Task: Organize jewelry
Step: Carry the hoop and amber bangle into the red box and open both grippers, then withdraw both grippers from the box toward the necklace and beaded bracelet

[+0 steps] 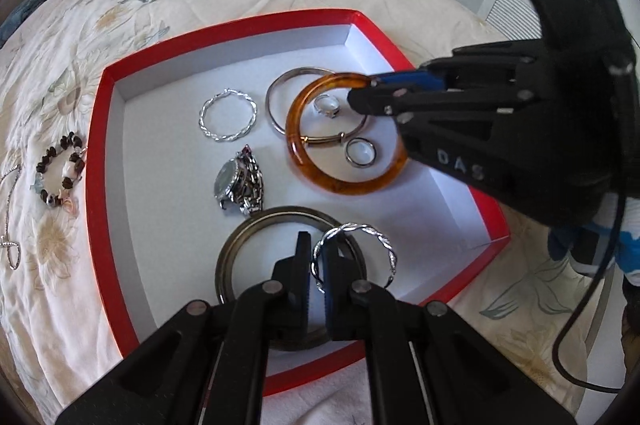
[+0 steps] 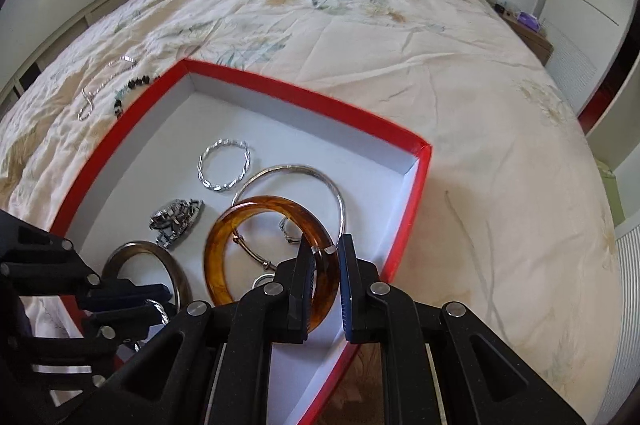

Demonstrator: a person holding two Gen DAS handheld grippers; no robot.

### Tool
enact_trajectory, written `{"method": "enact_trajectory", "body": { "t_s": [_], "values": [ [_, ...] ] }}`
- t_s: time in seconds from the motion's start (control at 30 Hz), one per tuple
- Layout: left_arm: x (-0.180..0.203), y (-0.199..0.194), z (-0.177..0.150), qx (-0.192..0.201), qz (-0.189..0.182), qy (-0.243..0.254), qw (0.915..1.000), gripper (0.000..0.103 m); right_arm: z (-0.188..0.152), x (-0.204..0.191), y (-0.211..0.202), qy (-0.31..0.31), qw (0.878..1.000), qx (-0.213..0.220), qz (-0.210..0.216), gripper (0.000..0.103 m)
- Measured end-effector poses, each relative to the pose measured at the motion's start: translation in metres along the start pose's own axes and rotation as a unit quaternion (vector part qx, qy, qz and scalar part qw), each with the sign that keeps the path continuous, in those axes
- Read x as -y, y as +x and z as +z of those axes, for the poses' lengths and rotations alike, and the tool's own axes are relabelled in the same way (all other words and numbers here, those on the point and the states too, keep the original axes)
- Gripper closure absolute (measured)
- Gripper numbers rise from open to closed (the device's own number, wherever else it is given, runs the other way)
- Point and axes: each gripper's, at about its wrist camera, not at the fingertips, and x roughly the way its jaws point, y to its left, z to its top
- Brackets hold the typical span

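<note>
Amber bangle point(image 2: 256, 249) flat, right tool point(image 2: 325, 267) astride

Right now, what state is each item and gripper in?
Left gripper: shut on twisted silver hoop.
Right gripper: straddles amber bangle; grip unclear.
Red box: open, lidless.
Watch: lying in box.
Beaded bracelet: outside, on bedspread.

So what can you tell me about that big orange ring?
The amber bangle is a thick, glossy, see-through ring, honey-orange with darker mottling, like resin. It lies inside the red-rimmed box, overlapping a thin silver bangle. Two small rings sit inside it. The right gripper has its fingers either side of the rim.
</note>
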Motion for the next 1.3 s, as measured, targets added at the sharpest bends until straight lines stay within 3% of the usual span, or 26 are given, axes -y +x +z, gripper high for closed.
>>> {"method": "enact_trajectory", "body": {
  "t_s": [0.47,0.53,0.67,0.77,1.1,1.23,1.3],
  "values": [
    [-0.005,-0.002,0.002,-0.010,-0.013,-0.015,0.9998,0.094,-0.002,-0.008,0.004,-0.027,1.000,-0.011,-0.006,0.087],
    [-0.006,-0.003,0.001,-0.012,-0.015,-0.016,0.9997,0.093,-0.003,-0.007,0.002,-0.026,1.000,-0.010,-0.007,0.081],
    [-0.007,-0.005,0.000,-0.017,-0.020,-0.023,0.9994,0.080,-0.005,-0.008,-0.007,-0.025,1.000,-0.009,-0.009,0.079],
    [-0.009,-0.009,-0.003,-0.017,-0.024,-0.031,0.9991,0.078,-0.006,-0.008,-0.017,-0.018,1.000,-0.001,-0.010,0.076],
    [-0.012,-0.058,-0.022,0.019,-0.020,-0.051,0.9983,0.077,-0.021,-0.011,-0.074,0.044,0.998,0.033,-0.009,0.068],
    [-0.014,-0.085,-0.031,0.042,-0.001,-0.074,0.9964,0.077,-0.030,-0.027,-0.099,0.052,0.998,0.045,-0.001,0.060],
    [-0.013,-0.102,-0.040,0.055,0.011,-0.080,0.9952,0.071,-0.035,-0.039,-0.111,0.049,0.998,0.050,0.001,0.058]
  ]
}}
